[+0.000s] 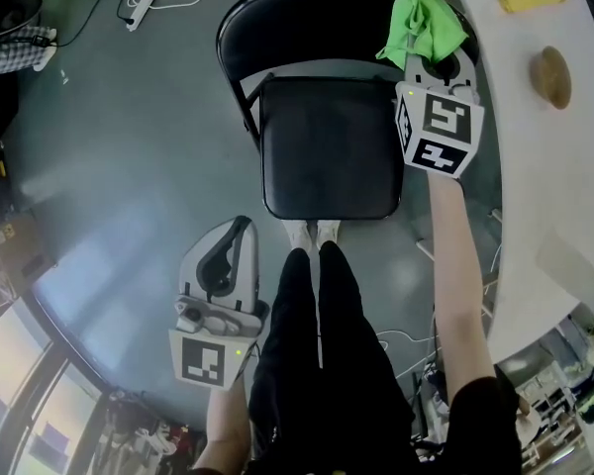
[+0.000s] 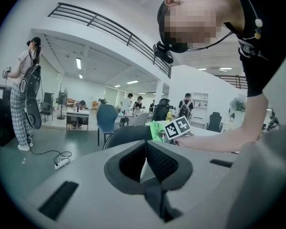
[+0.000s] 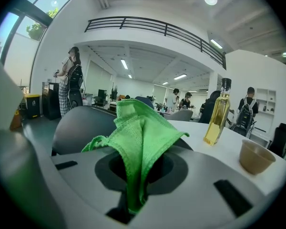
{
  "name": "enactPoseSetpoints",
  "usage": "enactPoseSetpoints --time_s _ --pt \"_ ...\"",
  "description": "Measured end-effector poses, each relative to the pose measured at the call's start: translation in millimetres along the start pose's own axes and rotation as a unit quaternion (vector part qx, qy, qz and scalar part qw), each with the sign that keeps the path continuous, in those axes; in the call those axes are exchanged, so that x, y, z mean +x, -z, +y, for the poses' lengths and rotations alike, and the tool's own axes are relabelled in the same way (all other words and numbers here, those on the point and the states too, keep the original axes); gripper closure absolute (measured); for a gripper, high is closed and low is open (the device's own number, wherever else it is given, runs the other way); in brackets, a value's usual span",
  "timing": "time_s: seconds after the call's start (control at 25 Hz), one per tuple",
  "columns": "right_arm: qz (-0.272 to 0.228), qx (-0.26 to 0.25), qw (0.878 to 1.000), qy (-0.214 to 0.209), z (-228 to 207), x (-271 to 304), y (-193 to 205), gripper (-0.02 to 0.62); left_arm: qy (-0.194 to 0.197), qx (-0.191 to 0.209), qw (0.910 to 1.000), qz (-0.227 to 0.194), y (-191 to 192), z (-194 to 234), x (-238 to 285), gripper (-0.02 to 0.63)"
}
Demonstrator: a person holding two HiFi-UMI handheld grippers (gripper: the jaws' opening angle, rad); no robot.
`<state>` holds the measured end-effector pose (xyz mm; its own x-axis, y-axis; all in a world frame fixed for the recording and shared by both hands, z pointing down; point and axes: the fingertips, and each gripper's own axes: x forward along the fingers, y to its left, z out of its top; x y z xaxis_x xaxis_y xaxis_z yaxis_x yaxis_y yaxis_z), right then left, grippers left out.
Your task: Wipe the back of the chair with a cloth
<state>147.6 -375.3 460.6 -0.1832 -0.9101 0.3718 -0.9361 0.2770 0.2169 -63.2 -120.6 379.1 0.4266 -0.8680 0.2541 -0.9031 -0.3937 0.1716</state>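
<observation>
Chair back (image 1: 297,13), frame top: your right gripper (image 1: 428,59) grips cloth (image 1: 423,23) over its right end; left gripper (image 1: 241,226) closed, empty. Next, prob.: press & sweep left.

Person wears a black short-sleeved top (image 1: 487,419), black trousers (image 1: 312,354) and white shoes (image 1: 314,233). Black head camera (image 2: 163,52), thin black cable running off it. Left tongs (image 1: 244,226) and right tongs (image 1: 428,64) are light grey moulded shells with dark textured pads. Left cube (image 1: 203,361) and right cube (image 1: 438,130) are white with black square markers and a small green light.
</observation>
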Motion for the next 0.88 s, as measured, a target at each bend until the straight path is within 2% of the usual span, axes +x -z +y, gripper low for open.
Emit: enactPoseSetpoints --time_s 0.4,0.88 --pt "0.006 0.003 1.0 0.025 -36.4 -12.6 10.8 0.551 0.017 0.005 0.9998 0.006 0.6 -16.0 10.6 0.595" --pt "0.03 0.022 0.997 0.074 -87.9 -25.3 46.9 0.551 0.04 0.01 0.999 0.016 10.4 -34.3 24.5 0.595"
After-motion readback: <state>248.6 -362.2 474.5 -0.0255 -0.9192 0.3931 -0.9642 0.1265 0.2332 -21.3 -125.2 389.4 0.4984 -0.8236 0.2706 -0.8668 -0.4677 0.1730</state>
